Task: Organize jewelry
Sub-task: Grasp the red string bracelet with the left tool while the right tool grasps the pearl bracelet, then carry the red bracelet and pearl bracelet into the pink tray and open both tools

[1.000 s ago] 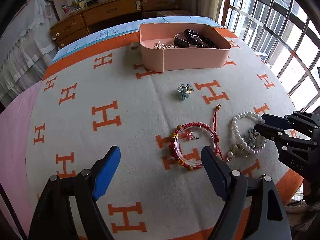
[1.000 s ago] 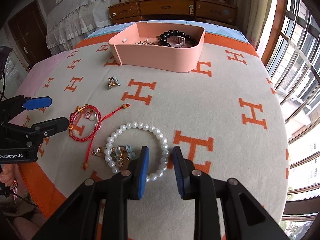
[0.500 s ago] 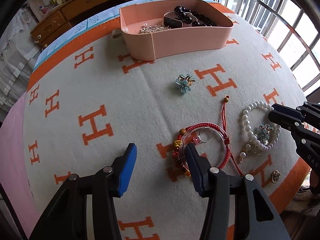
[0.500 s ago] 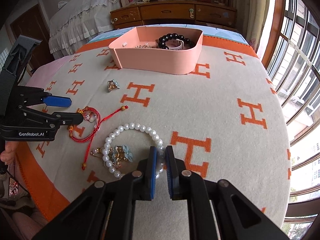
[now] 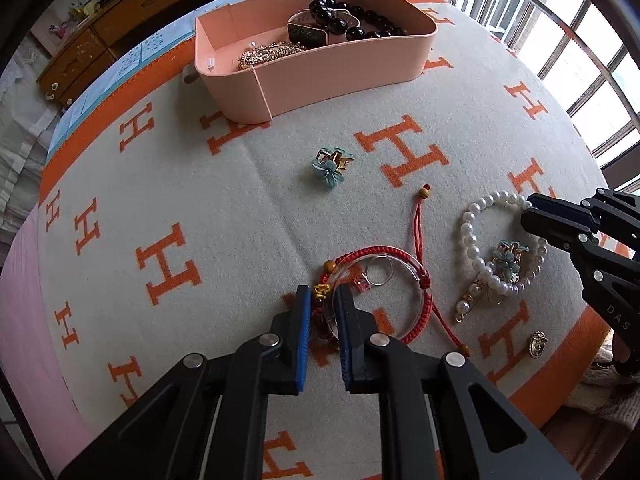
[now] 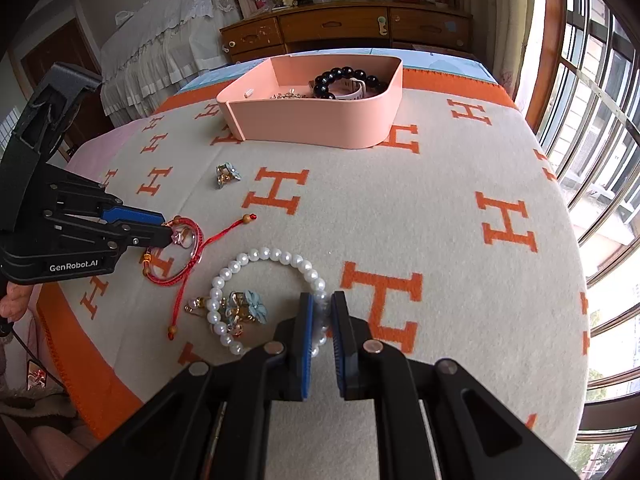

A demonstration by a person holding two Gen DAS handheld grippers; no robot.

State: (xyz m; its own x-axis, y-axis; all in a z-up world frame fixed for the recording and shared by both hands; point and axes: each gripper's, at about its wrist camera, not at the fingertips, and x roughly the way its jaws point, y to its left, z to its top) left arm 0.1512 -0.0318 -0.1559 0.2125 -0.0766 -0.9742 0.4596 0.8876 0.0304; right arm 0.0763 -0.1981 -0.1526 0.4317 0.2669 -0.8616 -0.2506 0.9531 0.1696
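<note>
A pink jewelry box (image 5: 344,68) (image 6: 320,120) at the far side of the bed holds a black bead bracelet (image 5: 352,20), a watch and a gold chain. My left gripper (image 5: 322,300) is shut on the red cord bracelet (image 5: 400,252) and the clear bangle lying with it, near a silver ring (image 5: 378,274). My right gripper (image 6: 320,308) is shut on the white pearl bracelet (image 6: 260,258), which lies on the blanket around a blue flower clip (image 6: 252,306). The right gripper also shows in the left wrist view (image 5: 532,216).
A second blue flower clip (image 5: 332,166) (image 6: 226,174) lies between the bracelets and the box. A pearl pin (image 5: 470,300) and a small gold brooch (image 5: 538,344) lie near the blanket's orange border. A wooden dresser (image 6: 344,28) and barred windows stand beyond the bed.
My left gripper moved forward and right and closed from wide open onto the red bracelet and bangle. My right gripper closed on the pearl bracelet.
</note>
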